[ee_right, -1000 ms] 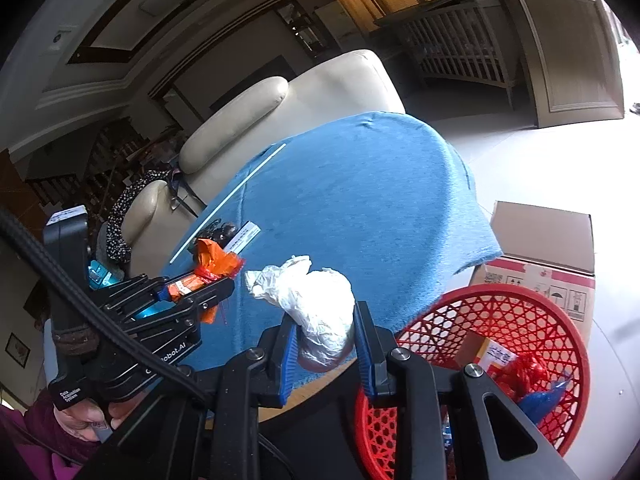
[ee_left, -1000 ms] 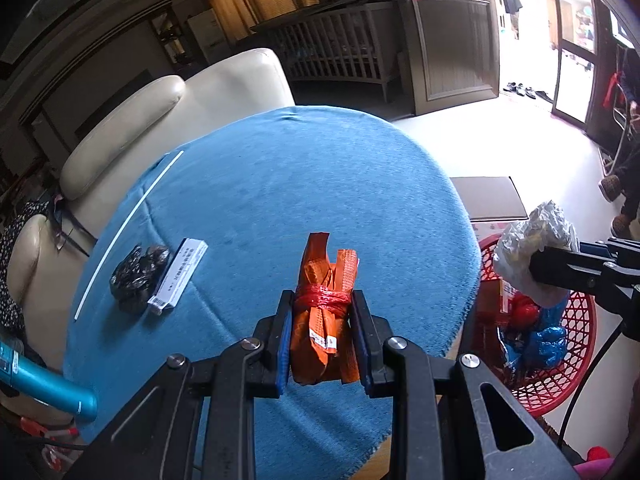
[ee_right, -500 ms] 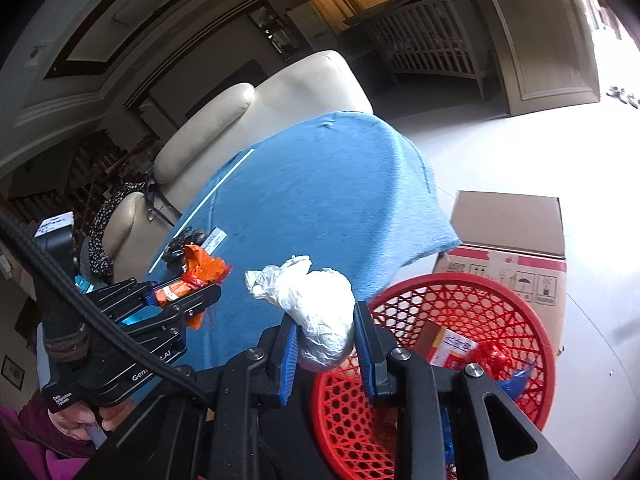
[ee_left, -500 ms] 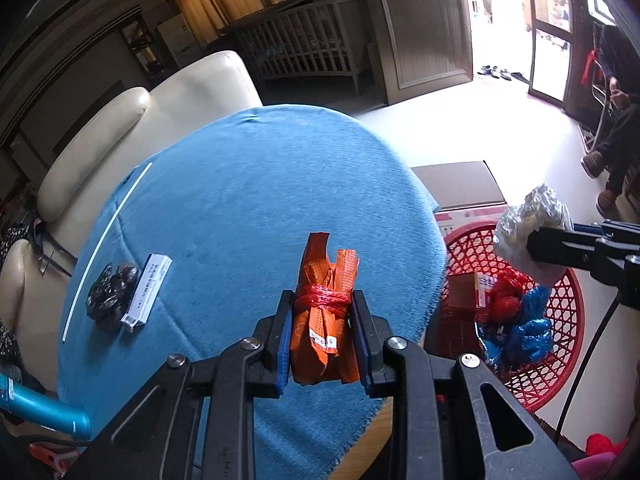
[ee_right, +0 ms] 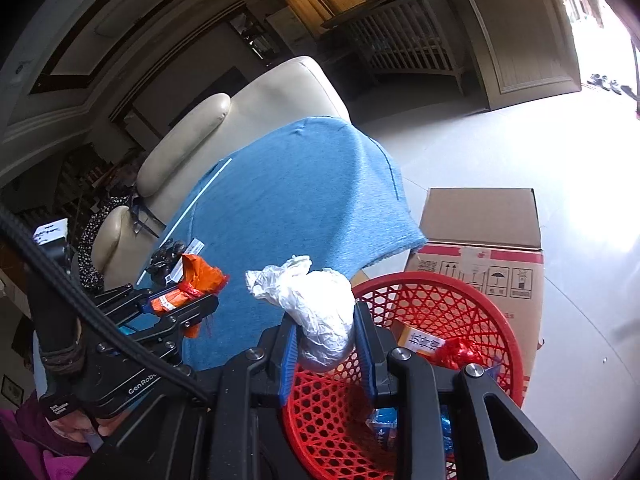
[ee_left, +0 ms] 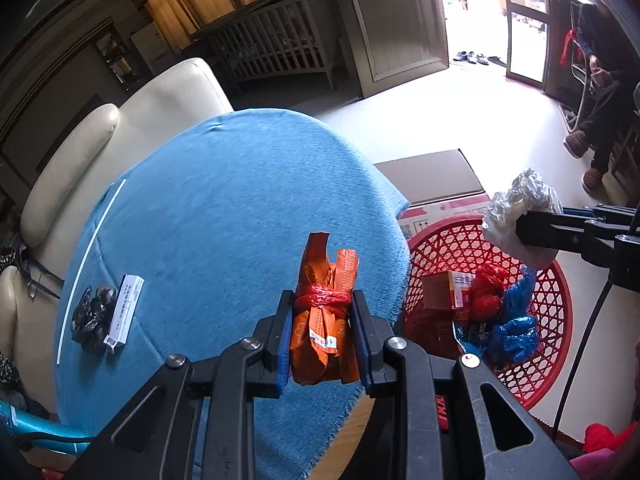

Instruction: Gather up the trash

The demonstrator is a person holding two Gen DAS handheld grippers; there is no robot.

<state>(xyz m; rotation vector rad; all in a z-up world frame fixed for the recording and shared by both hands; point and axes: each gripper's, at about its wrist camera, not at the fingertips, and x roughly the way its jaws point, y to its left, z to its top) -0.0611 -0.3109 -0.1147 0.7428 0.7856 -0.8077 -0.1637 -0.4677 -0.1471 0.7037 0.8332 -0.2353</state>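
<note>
Both grippers, left [ee_left: 322, 336] clamping an orange packet [ee_left: 324, 316] and right [ee_right: 325, 340] a white wad [ee_right: 316, 304], near the part-filled red basket [ee_left: 556, 312] at three o'clock; a black bag [ee_left: 90, 318] and small box [ee_left: 124, 312] remain at nine o'clock.

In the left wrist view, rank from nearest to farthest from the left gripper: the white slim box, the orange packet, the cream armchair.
1. orange packet, clamped between the left gripper's fingers.
2. white slim box, on the blue cloth, to the left, beside a black bag.
3. cream armchair, beyond the table, upper left.
</note>
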